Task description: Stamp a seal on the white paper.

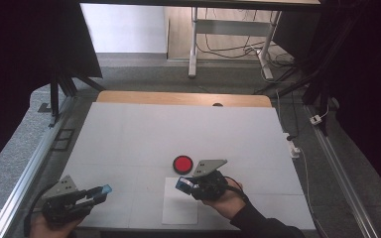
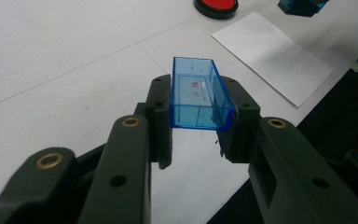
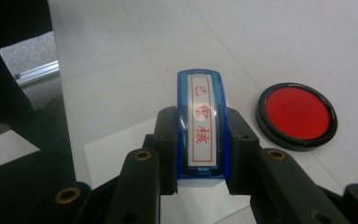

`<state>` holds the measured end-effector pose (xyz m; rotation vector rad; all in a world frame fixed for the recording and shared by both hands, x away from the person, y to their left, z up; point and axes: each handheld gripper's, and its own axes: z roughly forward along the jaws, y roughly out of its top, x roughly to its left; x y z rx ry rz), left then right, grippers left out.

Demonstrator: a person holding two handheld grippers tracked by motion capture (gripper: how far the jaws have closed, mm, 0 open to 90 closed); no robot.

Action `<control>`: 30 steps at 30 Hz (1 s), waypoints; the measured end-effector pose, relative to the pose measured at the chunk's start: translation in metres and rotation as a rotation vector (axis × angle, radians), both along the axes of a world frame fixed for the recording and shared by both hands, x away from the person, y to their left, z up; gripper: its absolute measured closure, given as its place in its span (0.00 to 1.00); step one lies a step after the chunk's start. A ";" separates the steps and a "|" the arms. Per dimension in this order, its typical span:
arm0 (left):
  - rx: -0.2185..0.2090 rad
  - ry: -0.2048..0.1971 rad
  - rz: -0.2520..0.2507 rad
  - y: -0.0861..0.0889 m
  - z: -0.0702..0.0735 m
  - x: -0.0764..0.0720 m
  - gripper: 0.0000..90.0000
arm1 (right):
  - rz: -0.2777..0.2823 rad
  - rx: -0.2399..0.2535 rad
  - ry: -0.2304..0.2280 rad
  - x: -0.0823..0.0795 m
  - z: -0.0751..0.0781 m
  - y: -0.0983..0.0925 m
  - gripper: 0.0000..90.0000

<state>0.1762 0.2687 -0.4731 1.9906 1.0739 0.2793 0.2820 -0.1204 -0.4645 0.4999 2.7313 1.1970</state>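
Near the bottom middle of the high view, the right gripper (image 1: 184,185) is clamped on a blue plastic stamp with red letters on its white label (image 3: 201,126). It hangs over the white sheet of paper (image 1: 178,210), just below the round red ink pad (image 1: 182,163). At the lower left, the left gripper (image 1: 104,191) is clamped on the clear blue plastic stamp cap (image 2: 198,93). So the cap is off. I think inking and stamping the blank paper are left.

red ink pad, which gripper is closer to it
Right. The right gripper, shut on the blue stamp, sits just beside the red ink pad; the left gripper, holding the stamp's blue cap, is at the table's near-left corner.
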 end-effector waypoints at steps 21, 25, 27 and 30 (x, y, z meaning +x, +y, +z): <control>0.000 0.000 -0.003 0.000 0.000 0.000 0.75 | 0.040 -0.120 0.010 0.003 -0.028 0.018 0.79; 0.000 0.000 -0.002 0.000 0.000 0.000 0.75 | 0.049 -0.131 0.007 0.003 -0.031 0.020 0.79; -0.001 0.000 -0.003 0.000 0.000 0.000 0.75 | 0.047 -0.136 0.010 0.003 -0.032 0.021 0.79; 0.000 0.000 -0.003 -0.001 0.000 0.000 0.75 | 0.053 -0.142 0.006 0.003 -0.034 0.021 0.79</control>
